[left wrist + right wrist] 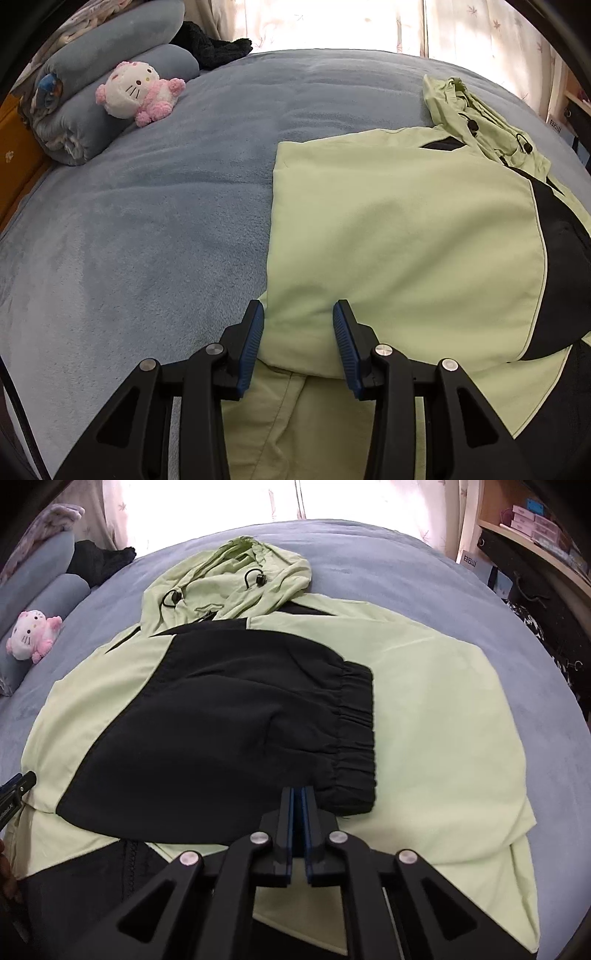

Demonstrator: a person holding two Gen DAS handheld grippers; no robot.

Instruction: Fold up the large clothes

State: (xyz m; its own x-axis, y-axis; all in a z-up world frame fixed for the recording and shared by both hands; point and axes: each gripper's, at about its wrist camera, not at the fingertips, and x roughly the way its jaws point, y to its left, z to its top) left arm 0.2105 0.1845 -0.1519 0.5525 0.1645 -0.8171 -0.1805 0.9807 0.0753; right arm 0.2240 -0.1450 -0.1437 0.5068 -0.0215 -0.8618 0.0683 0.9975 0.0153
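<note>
While the jacket (424,709) lies flat on the bed (129,229), hood (236,576) toward the curtains and both sleeves folded in over the body, the black sleeve (229,720) crosses the chest with its elastic cuff (354,734) uppermost. Left gripper (298,314): jaws spread and straddling the green folded edge near the hem, pads not pressing the cloth. Right gripper (298,794): jaws pressed together, nothing visibly pinched, tips just beside the cuff. Likely risks: a pinch by the left gripper that takes only the top layer would peel the sleeve fold open on lifting; the smooth cloth may slide on itself; uneven lifting of the hem could skew the fold or drag the black sleeve off. A plush toy (138,92) and rolled blanket (96,88) lie well apart.
</note>
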